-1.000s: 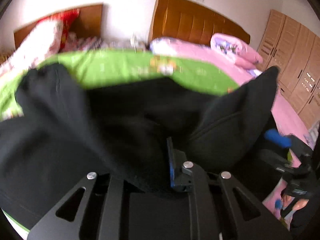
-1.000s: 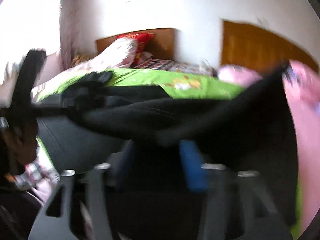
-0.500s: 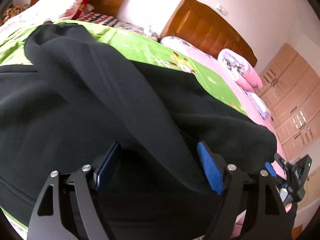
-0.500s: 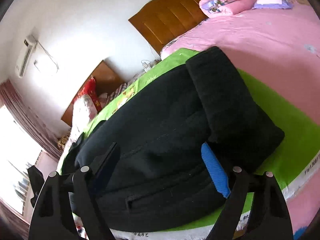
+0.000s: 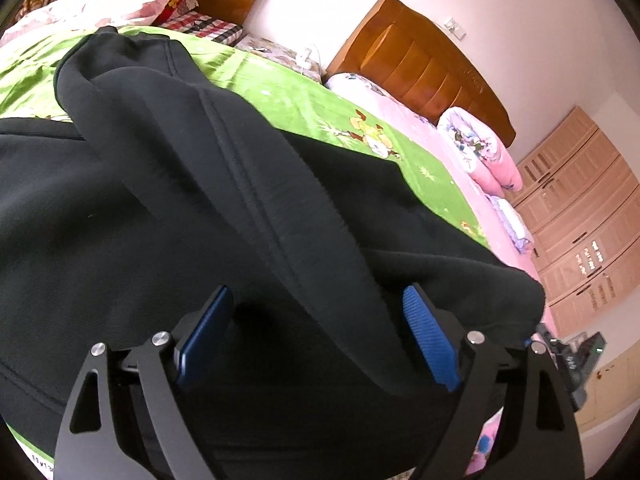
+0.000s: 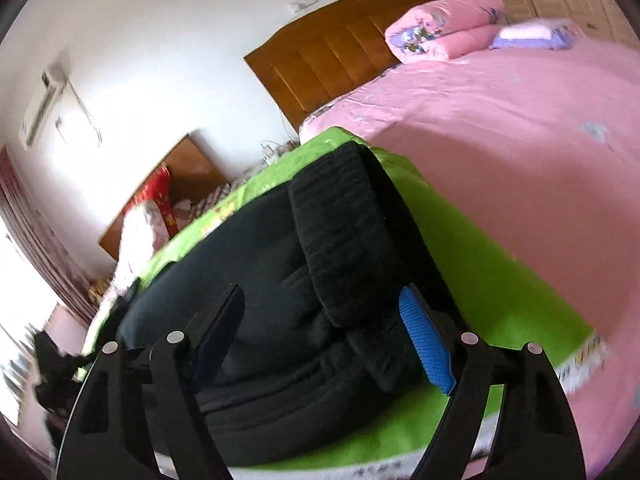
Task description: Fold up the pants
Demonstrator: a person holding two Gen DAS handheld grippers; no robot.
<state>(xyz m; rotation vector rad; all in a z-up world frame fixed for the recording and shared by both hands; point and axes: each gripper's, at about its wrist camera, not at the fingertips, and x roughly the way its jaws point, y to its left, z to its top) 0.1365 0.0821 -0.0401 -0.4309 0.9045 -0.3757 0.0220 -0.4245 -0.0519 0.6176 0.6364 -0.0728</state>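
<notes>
The black pants (image 5: 168,208) lie folded over on a green blanket (image 5: 320,112) on the bed. In the left wrist view a folded leg runs diagonally across the lower layer toward my left gripper (image 5: 316,336), which is open, its blue pads on either side of the fabric. In the right wrist view the pants (image 6: 304,280) form a bundle with a ribbed cuff on top. My right gripper (image 6: 320,332) is open just in front of the bundle, holding nothing.
The green blanket (image 6: 500,280) lies on a pink sheet (image 6: 520,120). Wooden headboards (image 5: 424,60), pillows (image 5: 120,4) and a folded pink quilt (image 5: 480,152) are at the far side. A wardrobe (image 5: 580,220) stands at right.
Both grippers were shut on the pants a second ago, carrying the fabric over. They have opened and let go; the folded layer now rests on the pants, and both grippers have drawn back slightly.
</notes>
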